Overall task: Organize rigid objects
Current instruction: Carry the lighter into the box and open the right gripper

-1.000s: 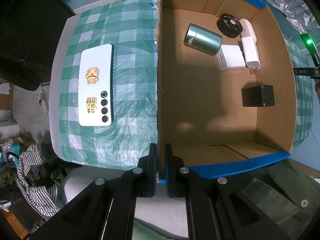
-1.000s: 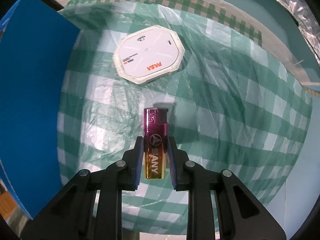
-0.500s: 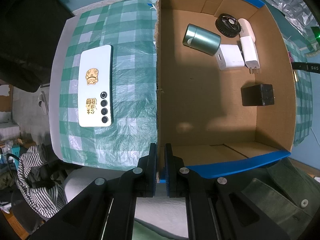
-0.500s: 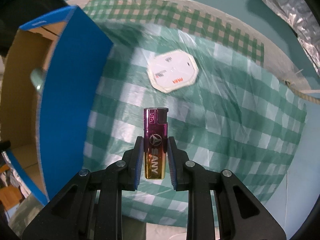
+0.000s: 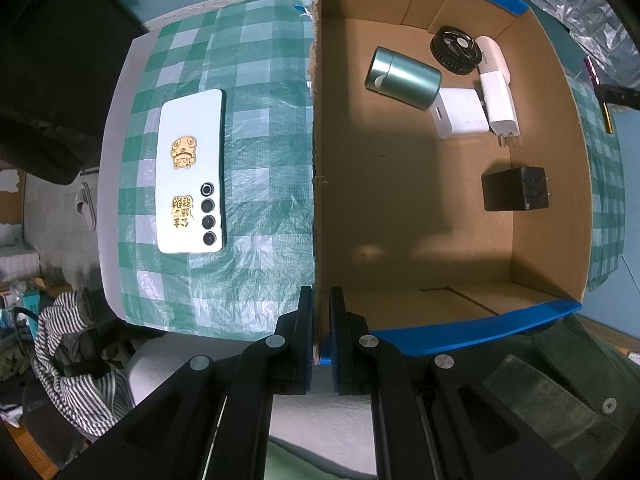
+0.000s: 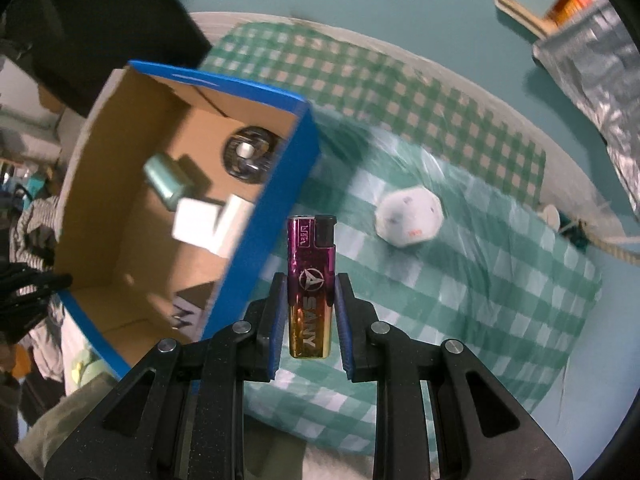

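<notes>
the lighter (image 6: 311,286) hangs clenched between the right tongs (image 6: 310,312), above the checked worktop (image 6: 460,280) just beside the blue wall of the cardboard box (image 6: 256,216). the left tongs (image 5: 320,344) are clamped on the box's near wall. to do it well, carry the lighter clear over the rim and let go above bare floor, away from the chargers (image 5: 464,114) and the green tin (image 5: 402,78).

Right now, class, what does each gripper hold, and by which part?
The right gripper holds the lighter by the sides of its lower body, cap end pointing away. The left gripper clamps the box by its side wall, near the corner.
</notes>
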`<state>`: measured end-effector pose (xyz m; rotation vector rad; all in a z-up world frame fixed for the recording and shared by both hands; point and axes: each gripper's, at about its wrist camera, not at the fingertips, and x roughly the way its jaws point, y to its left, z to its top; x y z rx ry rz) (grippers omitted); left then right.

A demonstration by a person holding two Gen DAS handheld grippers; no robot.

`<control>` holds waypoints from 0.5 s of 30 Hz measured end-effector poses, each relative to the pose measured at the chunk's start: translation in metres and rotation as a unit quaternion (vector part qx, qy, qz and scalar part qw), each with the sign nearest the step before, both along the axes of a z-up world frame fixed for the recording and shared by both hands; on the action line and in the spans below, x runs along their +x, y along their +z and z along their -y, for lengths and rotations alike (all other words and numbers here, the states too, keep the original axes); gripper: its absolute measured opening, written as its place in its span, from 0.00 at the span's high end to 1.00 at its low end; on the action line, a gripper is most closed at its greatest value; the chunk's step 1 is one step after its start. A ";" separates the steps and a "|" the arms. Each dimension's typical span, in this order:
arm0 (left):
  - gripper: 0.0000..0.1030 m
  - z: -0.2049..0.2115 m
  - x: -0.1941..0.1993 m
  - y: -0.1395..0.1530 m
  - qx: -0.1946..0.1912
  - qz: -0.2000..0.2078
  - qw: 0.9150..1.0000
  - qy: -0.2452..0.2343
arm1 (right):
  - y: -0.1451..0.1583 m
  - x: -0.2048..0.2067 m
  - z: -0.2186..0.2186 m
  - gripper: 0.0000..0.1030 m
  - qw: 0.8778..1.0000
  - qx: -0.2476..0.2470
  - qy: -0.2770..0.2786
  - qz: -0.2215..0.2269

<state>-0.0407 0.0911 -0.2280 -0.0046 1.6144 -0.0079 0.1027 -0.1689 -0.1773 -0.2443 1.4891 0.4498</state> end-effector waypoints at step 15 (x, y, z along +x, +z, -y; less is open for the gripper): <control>0.93 0.000 0.000 0.000 0.000 0.000 1.000 -0.001 | 0.000 -0.010 -0.083 0.78 0.996 0.003 0.093 0.004</control>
